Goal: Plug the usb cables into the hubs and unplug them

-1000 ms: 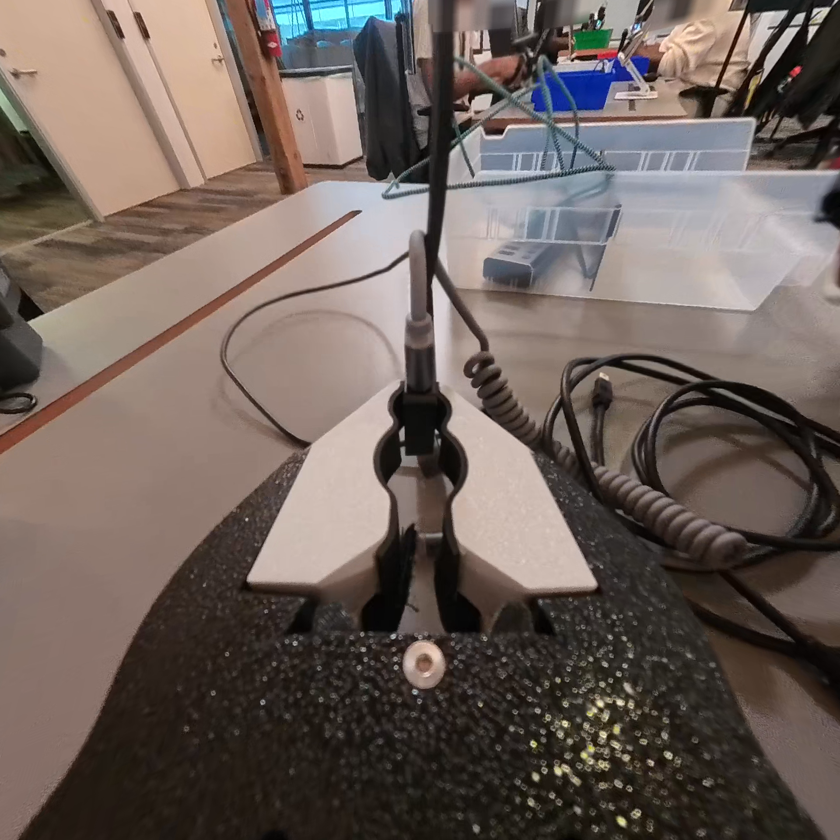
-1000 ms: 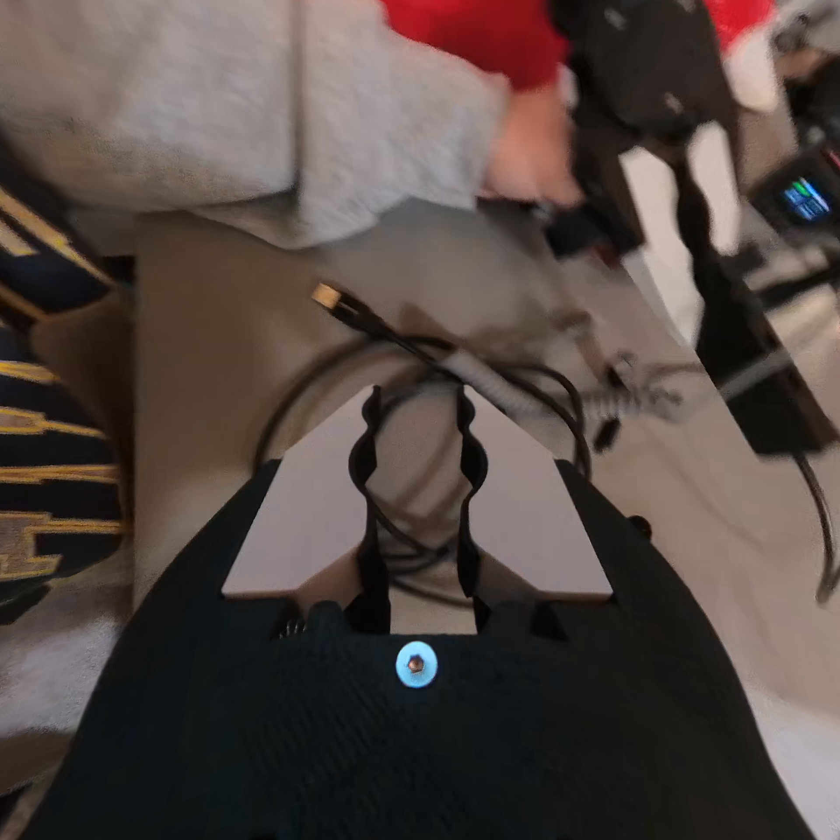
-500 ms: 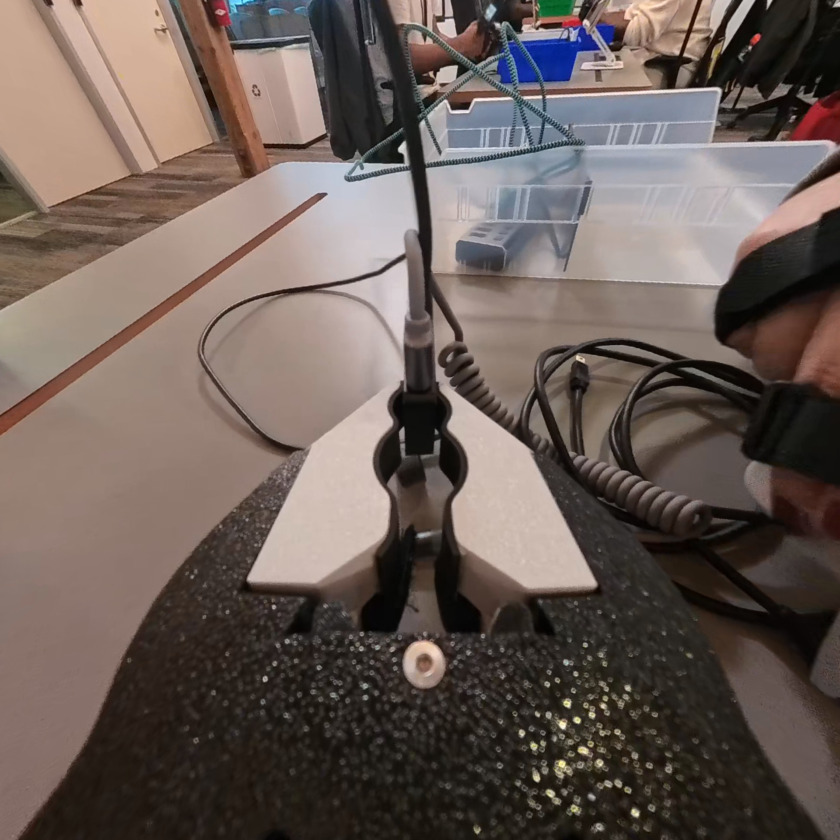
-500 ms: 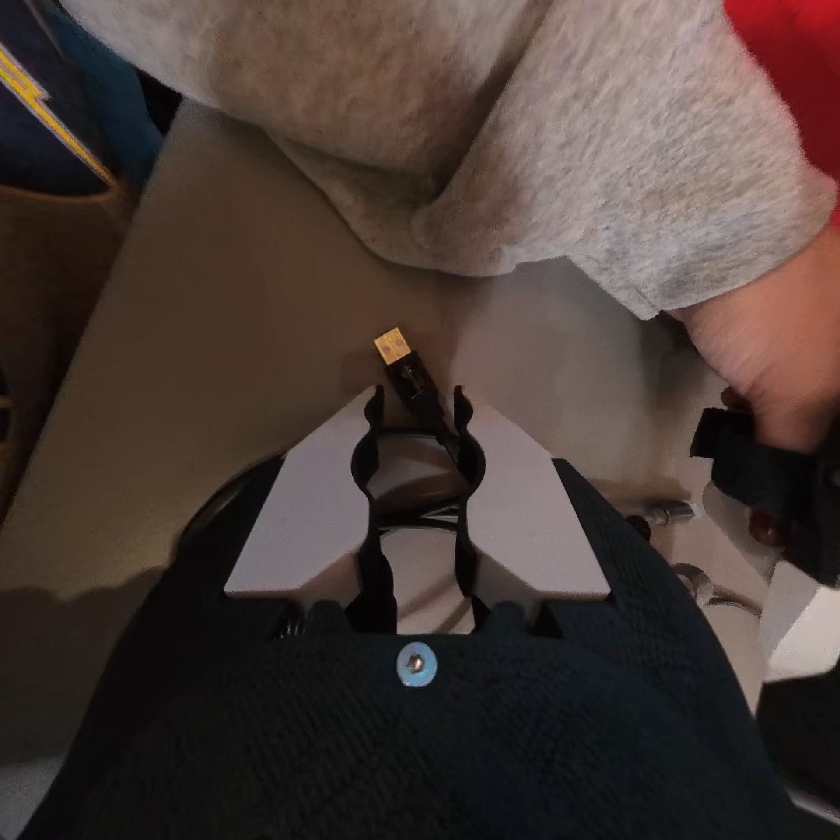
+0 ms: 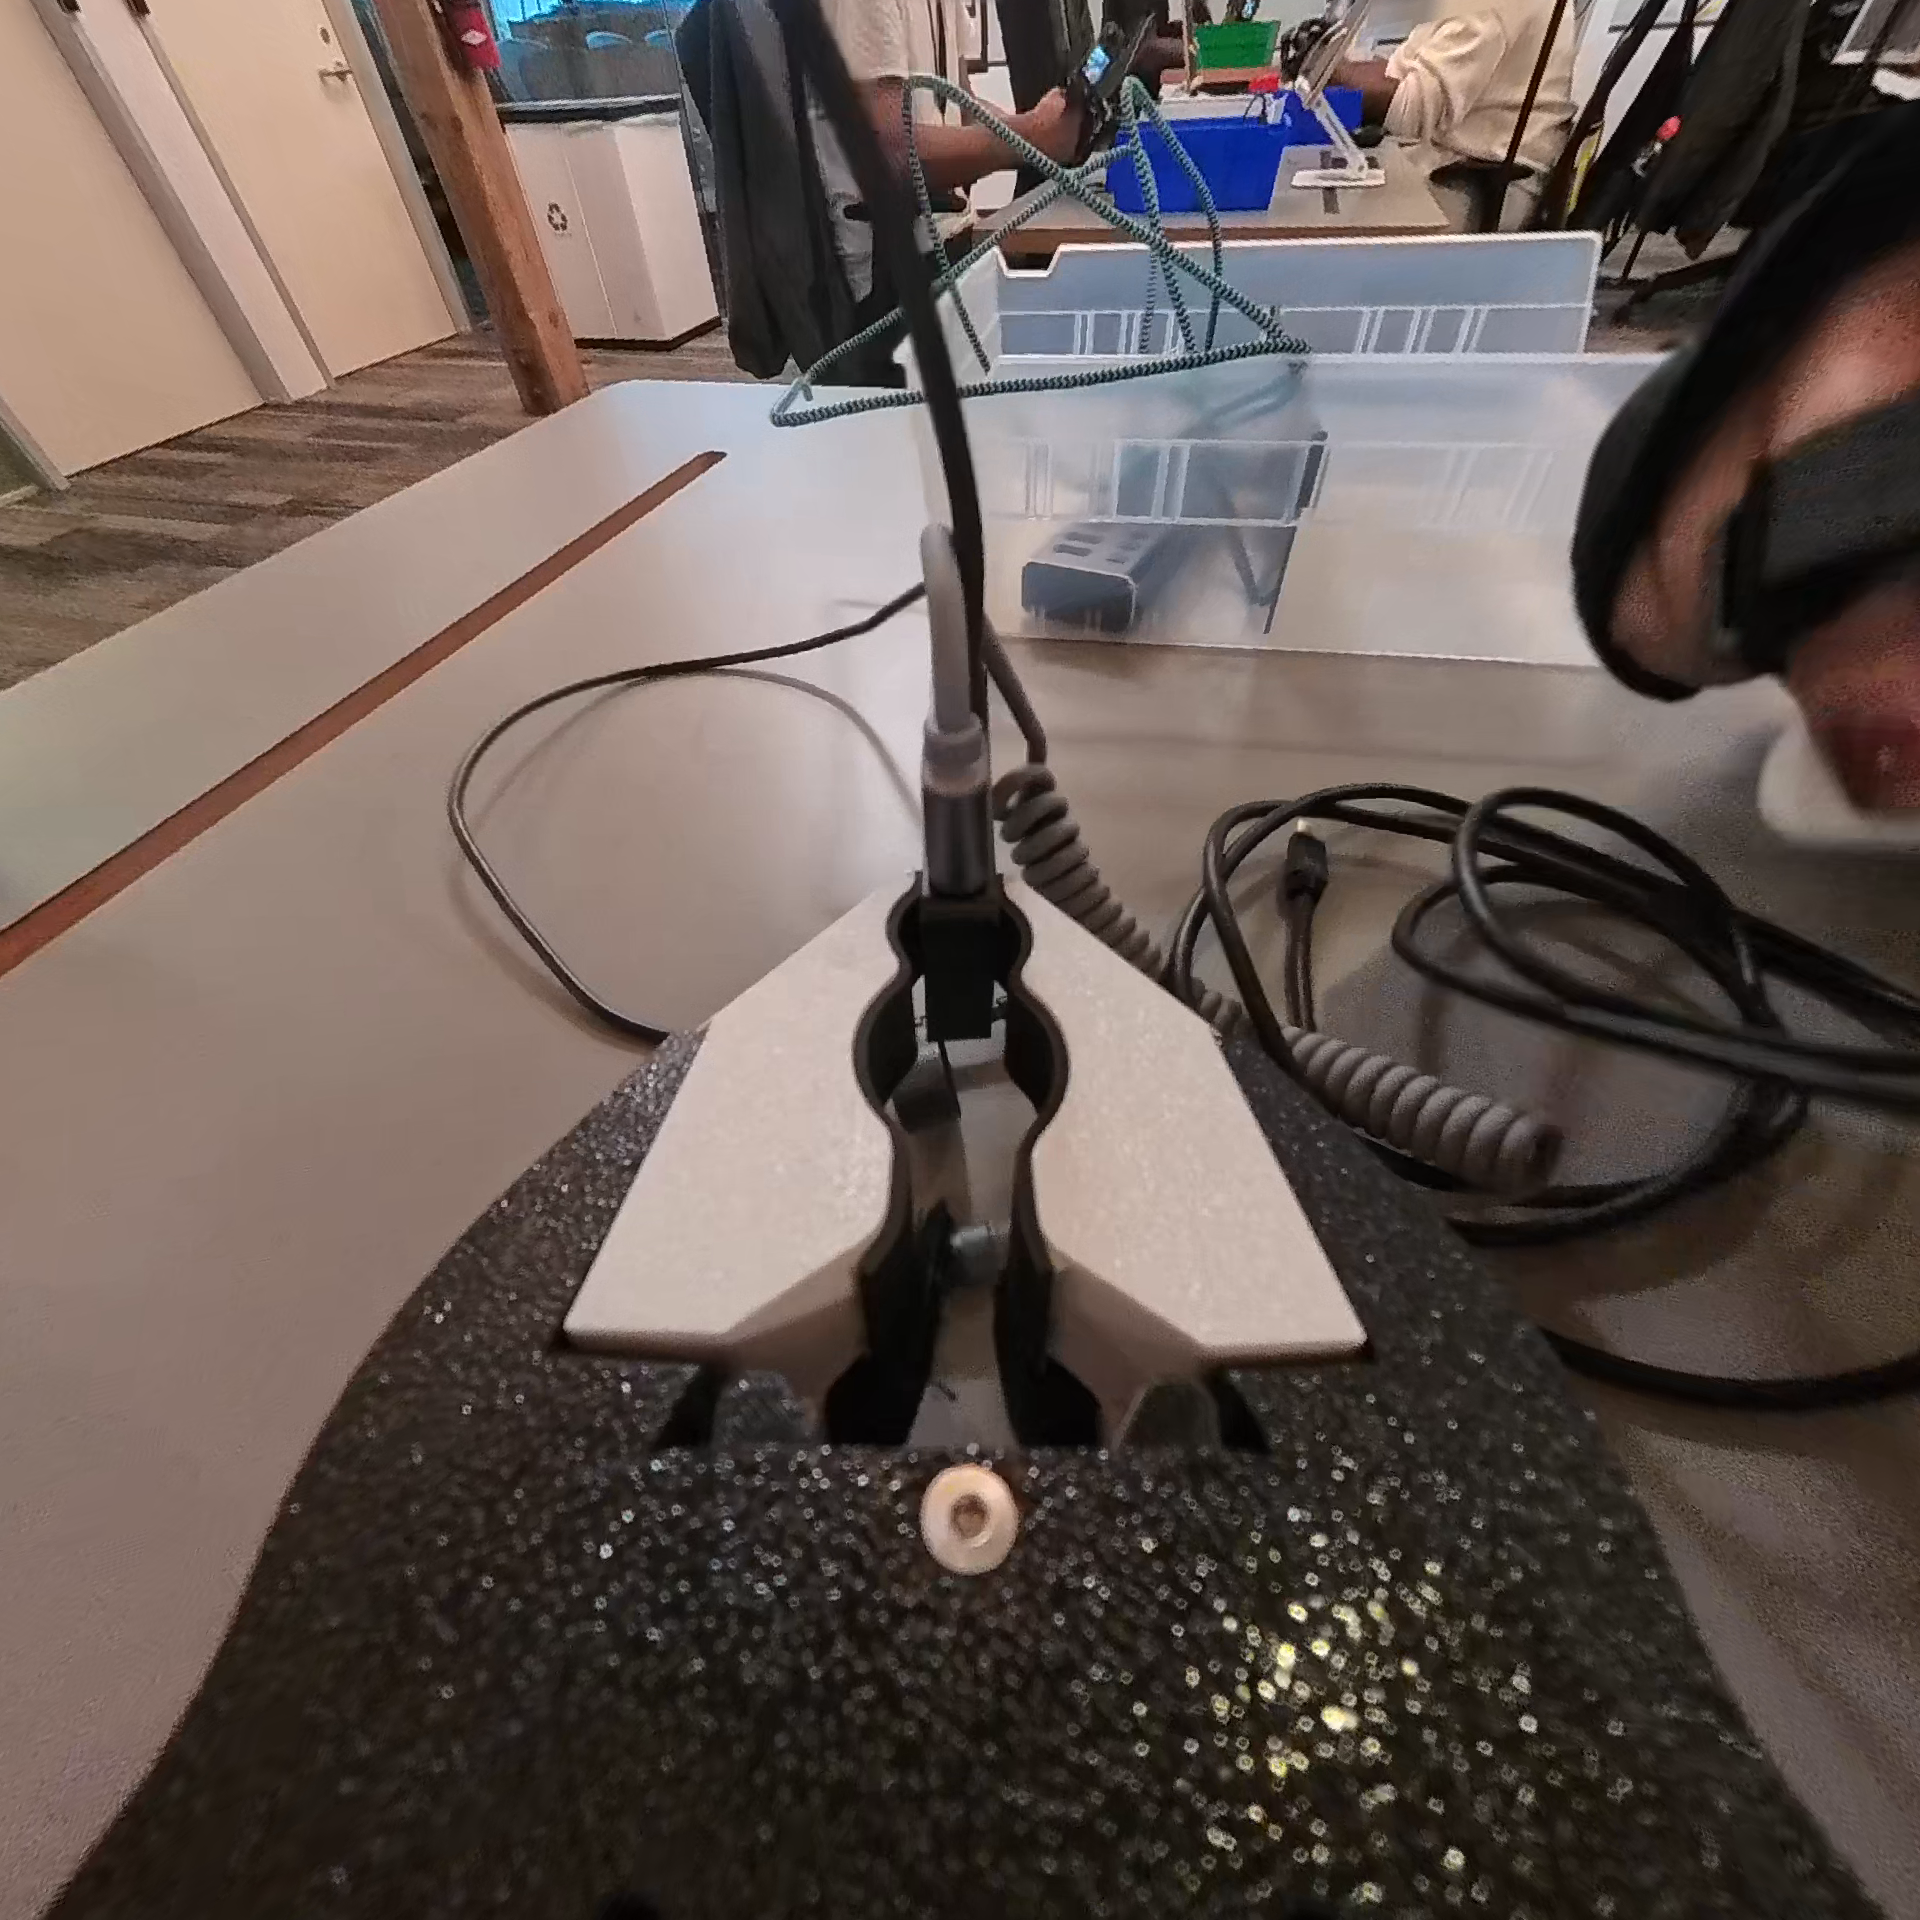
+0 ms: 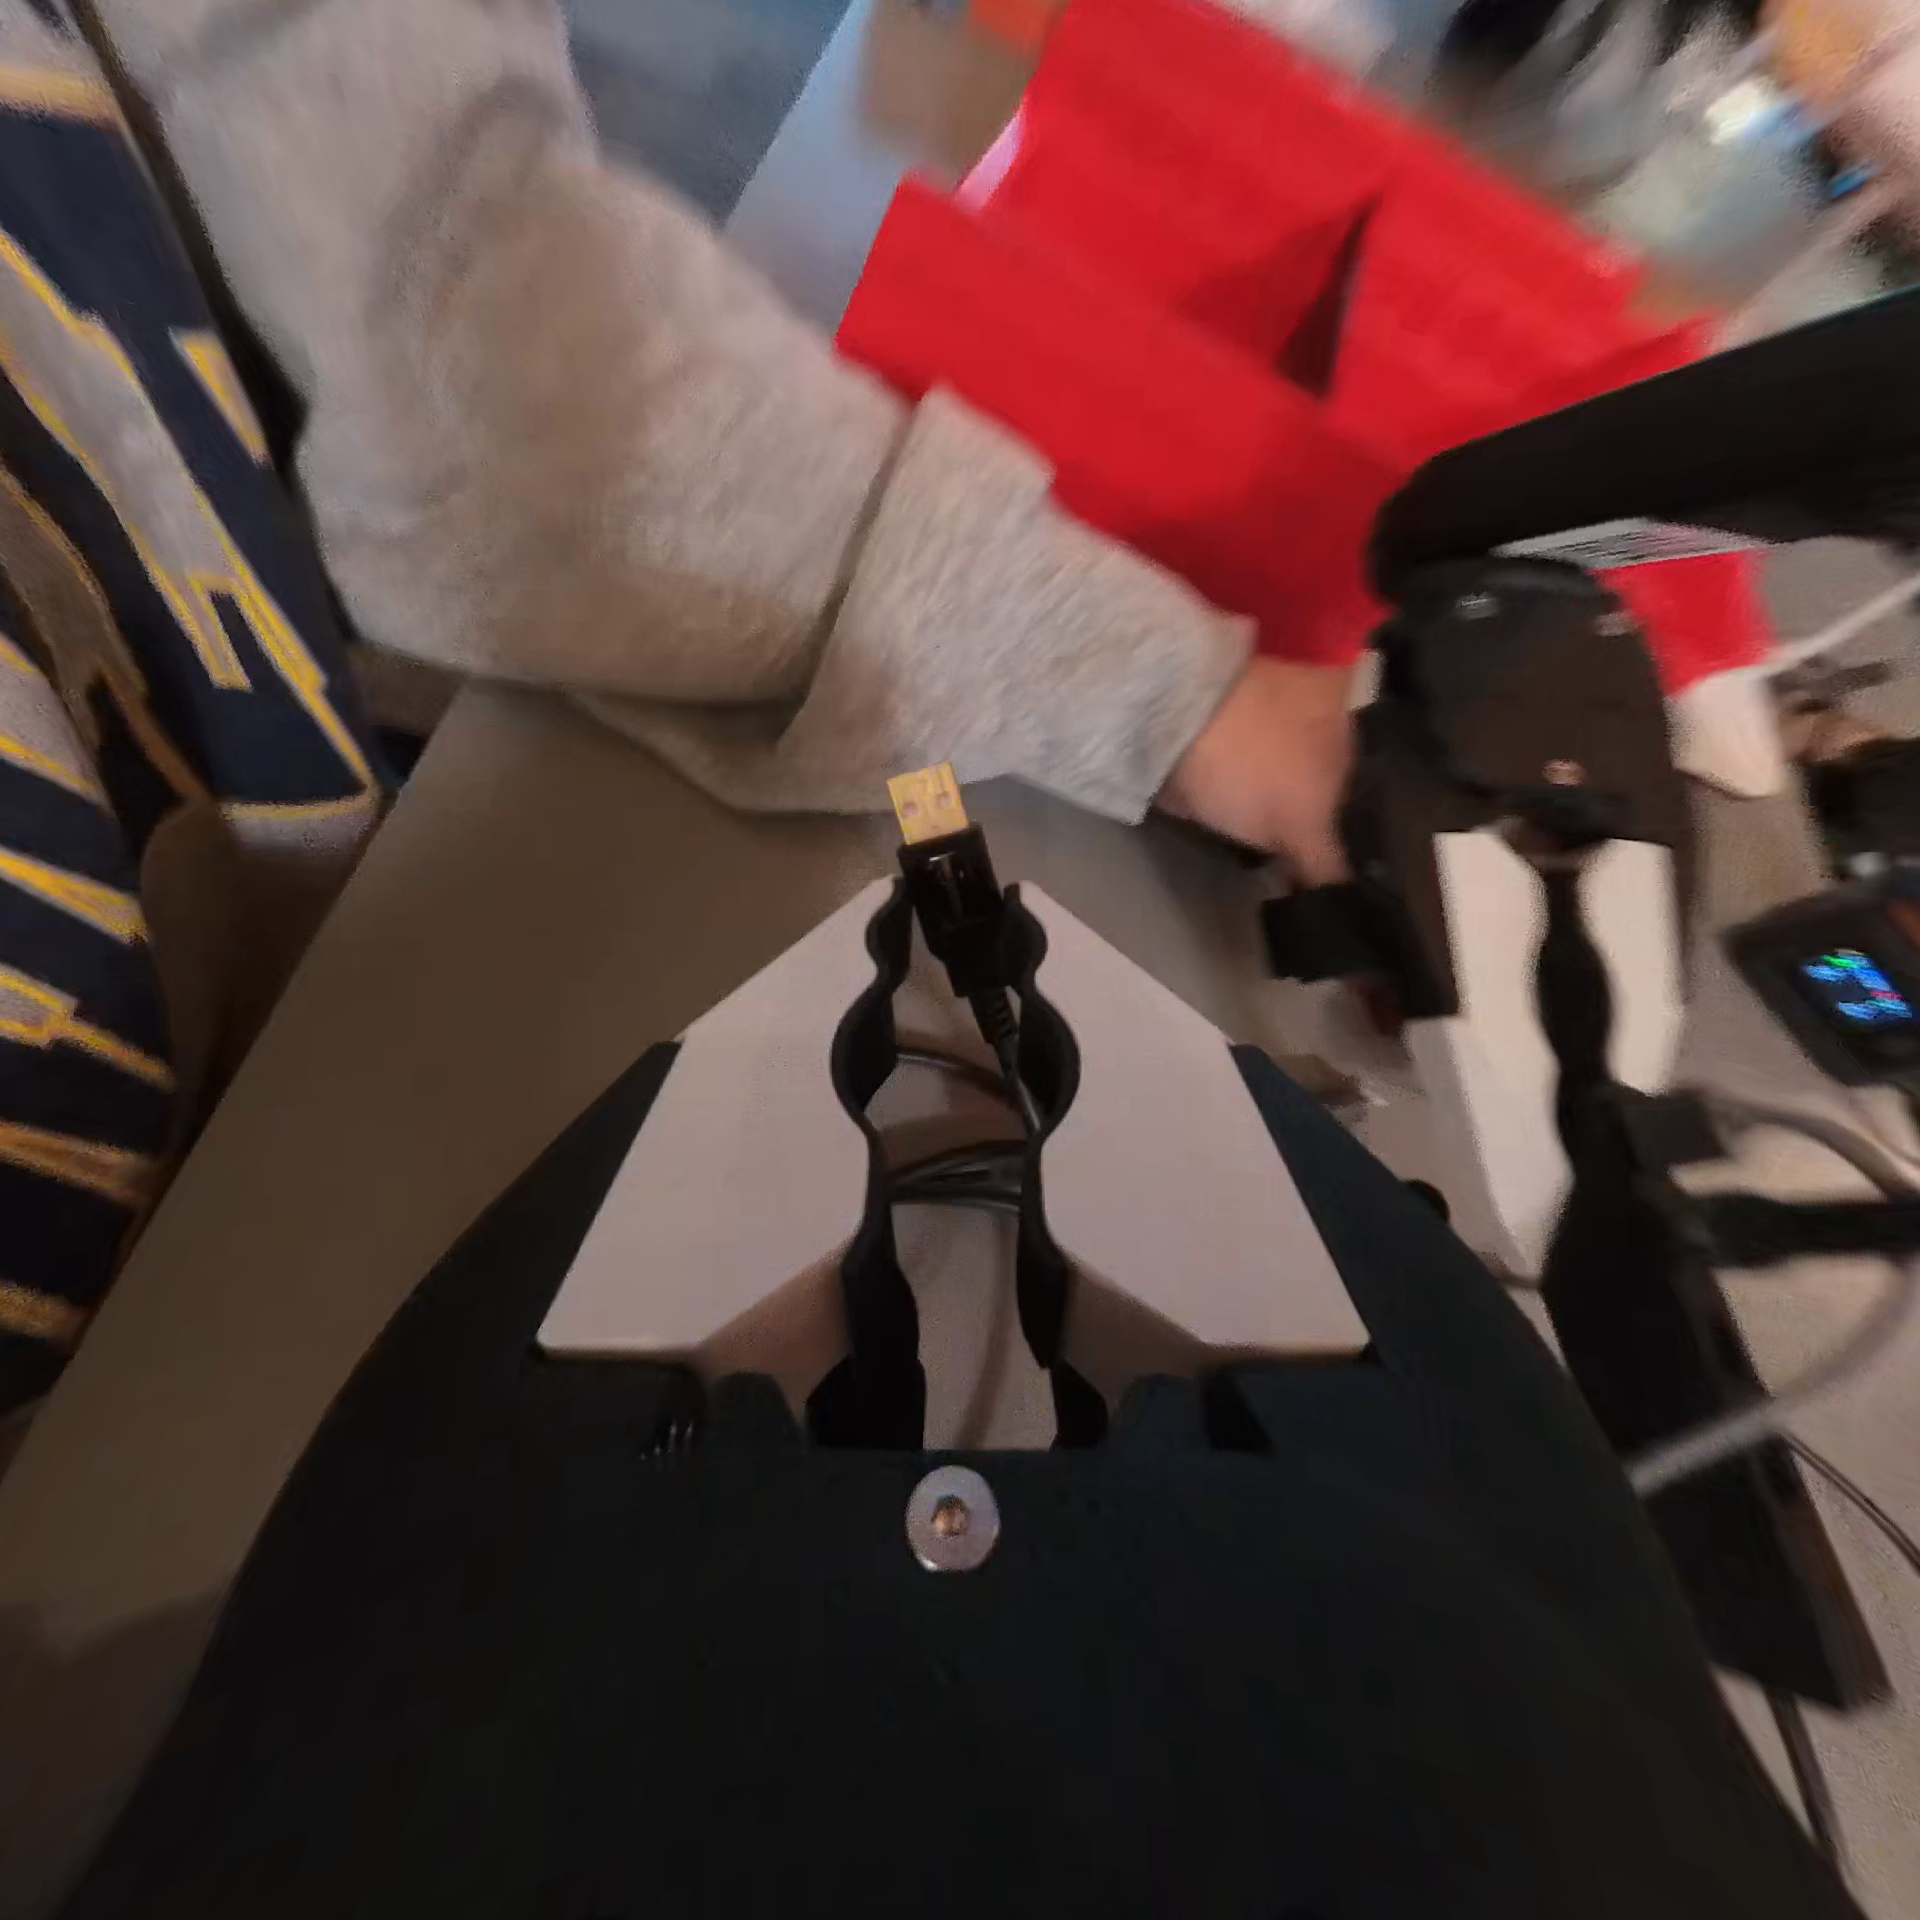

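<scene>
Between the right gripper's (image 6: 954, 925) jaws sits a black plug (image 6: 956, 909), clamped (gold tip poking out front); left gripper (image 5: 961, 940) pinches a grey connector (image 5: 958, 831).

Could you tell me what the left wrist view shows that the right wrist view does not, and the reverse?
Only the left wrist view shows the clear plastic bin with a dark hub inside, the green braided cable draped over its rim, the grey coiled cable, and the left gripper shut on a grey connector.

Only the right wrist view shows the right gripper shut on a black USB plug with its gold tip sticking out, and a grey sleeve.

Both show the grey table and loose black cables.
</scene>
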